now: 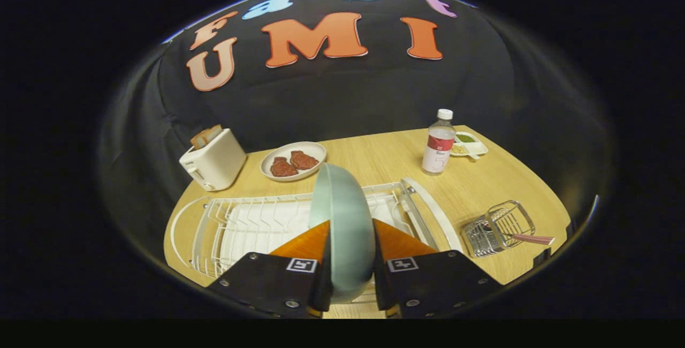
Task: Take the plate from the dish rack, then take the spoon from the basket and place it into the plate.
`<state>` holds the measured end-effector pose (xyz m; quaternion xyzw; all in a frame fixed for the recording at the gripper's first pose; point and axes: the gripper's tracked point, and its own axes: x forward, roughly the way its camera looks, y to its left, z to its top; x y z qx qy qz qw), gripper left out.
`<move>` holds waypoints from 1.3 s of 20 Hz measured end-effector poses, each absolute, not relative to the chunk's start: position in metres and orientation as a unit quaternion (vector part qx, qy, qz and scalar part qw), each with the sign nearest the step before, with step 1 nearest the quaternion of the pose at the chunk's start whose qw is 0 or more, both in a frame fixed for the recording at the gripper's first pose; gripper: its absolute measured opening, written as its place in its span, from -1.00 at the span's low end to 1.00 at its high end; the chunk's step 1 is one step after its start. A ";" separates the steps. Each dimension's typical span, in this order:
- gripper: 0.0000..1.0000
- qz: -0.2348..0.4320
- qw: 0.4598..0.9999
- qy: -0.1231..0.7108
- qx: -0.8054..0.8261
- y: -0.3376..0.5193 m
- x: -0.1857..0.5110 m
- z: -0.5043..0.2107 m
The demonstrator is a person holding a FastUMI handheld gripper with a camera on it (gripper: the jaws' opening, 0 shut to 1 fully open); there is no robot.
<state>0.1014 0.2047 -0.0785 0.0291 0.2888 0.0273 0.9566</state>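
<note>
A pale green plate (342,225) stands on edge between my two fingers, and my gripper (350,241) is shut on it. The plate is over the white wire dish rack (251,225), which lies just ahead of and below the fingers. I cannot tell whether the plate's lower edge still rests in the rack. To the right of the rack a small wire basket (500,227) lies on the wooden table (385,155), with the spoon's pink handle (532,239) sticking out of it to the right.
Beyond the rack stand a white toaster (214,163) with bread, a white plate of meat pieces (293,160), a plastic bottle (439,144) and a small divided dish (469,144). Black cloth walls the booth behind the table.
</note>
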 end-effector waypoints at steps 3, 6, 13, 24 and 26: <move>-0.48 -0.002 0.960 0.279 0.001 0.199 0.104 -0.070; -0.48 -0.009 0.963 0.270 -0.018 0.203 0.105 -0.062; -0.49 -0.029 0.968 0.248 -0.038 0.193 0.110 -0.038; -0.49 0.087 0.964 0.244 0.055 0.196 0.028 -0.005; -0.49 0.115 0.959 0.251 0.071 0.196 0.004 -0.009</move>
